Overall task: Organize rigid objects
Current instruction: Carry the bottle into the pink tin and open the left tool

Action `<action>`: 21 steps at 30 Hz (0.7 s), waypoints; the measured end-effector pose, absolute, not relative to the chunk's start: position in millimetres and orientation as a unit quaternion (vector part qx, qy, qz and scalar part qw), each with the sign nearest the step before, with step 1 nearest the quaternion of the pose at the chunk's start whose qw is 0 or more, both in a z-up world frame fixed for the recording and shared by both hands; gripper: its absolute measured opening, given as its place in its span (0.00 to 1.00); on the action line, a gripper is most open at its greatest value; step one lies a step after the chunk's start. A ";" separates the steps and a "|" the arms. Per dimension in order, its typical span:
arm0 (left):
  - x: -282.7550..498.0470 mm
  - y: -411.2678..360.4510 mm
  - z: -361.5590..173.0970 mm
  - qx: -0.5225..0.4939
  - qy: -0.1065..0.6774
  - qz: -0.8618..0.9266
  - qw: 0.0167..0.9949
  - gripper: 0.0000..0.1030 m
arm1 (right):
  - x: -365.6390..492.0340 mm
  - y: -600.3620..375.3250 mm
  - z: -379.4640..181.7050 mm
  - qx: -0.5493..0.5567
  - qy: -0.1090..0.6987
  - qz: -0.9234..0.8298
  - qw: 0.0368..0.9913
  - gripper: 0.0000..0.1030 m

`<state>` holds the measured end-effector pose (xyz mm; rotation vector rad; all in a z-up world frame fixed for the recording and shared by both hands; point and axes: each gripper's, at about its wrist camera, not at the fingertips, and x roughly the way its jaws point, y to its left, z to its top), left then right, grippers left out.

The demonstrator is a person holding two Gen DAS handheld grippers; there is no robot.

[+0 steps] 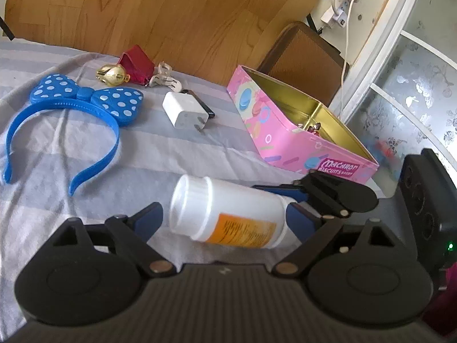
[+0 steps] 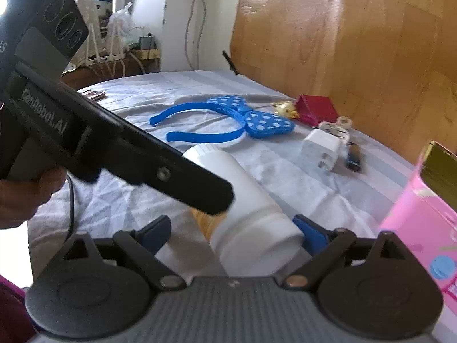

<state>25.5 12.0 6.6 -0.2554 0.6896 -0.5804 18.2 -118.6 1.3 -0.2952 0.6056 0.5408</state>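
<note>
A white pill bottle (image 1: 225, 214) with an orange label lies on its side on the striped sheet, cap to the left. My left gripper (image 1: 225, 220) straddles it, open, with a gap at the cap end. In the right wrist view the bottle (image 2: 251, 214) is between the spread fingers of my right gripper (image 2: 234, 230), also open, bottle base near the right finger. The open pink biscuit tin (image 1: 285, 131) stands to the right, something small inside. A blue polka-dot bow headband (image 1: 85, 97), a white charger (image 1: 185, 111), a gold trinket (image 1: 112, 74), a red pouch (image 1: 137, 63) and a clear hair claw (image 1: 162, 77) lie beyond.
A wooden headboard (image 1: 171, 14) borders the bed's far side. A brown chair (image 1: 302, 54) and a wall power strip (image 1: 340, 8) are behind the tin. A hand (image 2: 25, 194) holds the left gripper's black body (image 2: 114, 148), which crosses in front of the bottle. A small black stick (image 2: 354, 154) lies by the charger.
</note>
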 end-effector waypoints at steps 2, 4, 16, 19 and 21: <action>25.0 11.7 7.1 -0.117 0.329 -0.278 0.895 0.91 | 18.3 -117.2 1.9 -0.136 0.294 0.271 0.907 0.70; 25.0 13.4 7.8 -0.115 0.326 -0.277 0.896 0.91 | 14.4 -116.5 3.5 -0.131 0.295 0.275 0.906 0.63; 30.6 15.0 1.9 -0.127 0.333 -0.282 0.891 0.92 | 5.7 -122.2 0.8 -0.121 0.299 0.263 0.909 0.74; 29.9 9.5 6.9 -0.110 0.324 -0.281 0.897 0.89 | 4.3 -118.9 2.5 -0.119 0.289 0.272 0.910 0.52; 30.5 4.5 16.0 -0.096 0.312 -0.281 0.902 0.86 | 0.0 -116.9 4.1 -0.128 0.274 0.267 0.915 0.51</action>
